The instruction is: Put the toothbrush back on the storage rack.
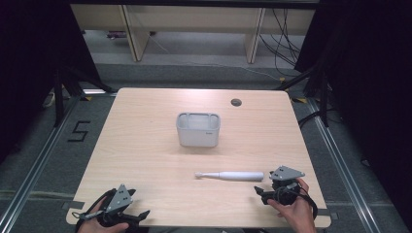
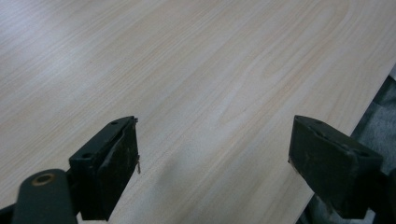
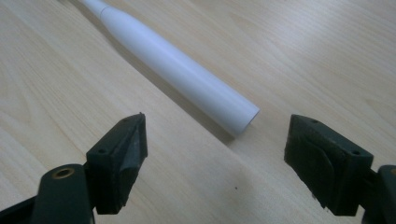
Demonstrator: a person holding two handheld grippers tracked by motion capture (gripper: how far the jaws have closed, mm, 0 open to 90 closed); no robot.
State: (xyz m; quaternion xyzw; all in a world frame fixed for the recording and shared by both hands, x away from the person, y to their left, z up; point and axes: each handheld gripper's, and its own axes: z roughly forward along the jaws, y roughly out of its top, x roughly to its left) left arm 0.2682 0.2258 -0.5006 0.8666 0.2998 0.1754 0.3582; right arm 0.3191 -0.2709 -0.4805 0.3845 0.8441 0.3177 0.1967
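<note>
- One white electric toothbrush (image 1: 232, 175) lies flat on the wooden table (image 1: 145, 145), its long axis running left to right in the high view, brush head toward the left and blunt butt end toward the right.
- Right gripper (image 1: 266, 192) sits just beside that butt end, jaws spread wide with nothing between them; in the right gripper view the toothbrush (image 3: 177, 70) lies just ahead, angling away to the upper left.
- Left gripper (image 1: 138, 216) rests at the near left edge, jaws also wide and holding nothing, well apart from the toothbrush.
- Judgement: the right hand is the nearer one for the pick.
- Grey bin (image 1: 197, 129) stands mid-table, beyond the toothbrush.
- Surroundings: dark curtains at both sides, grey floor.
</note>
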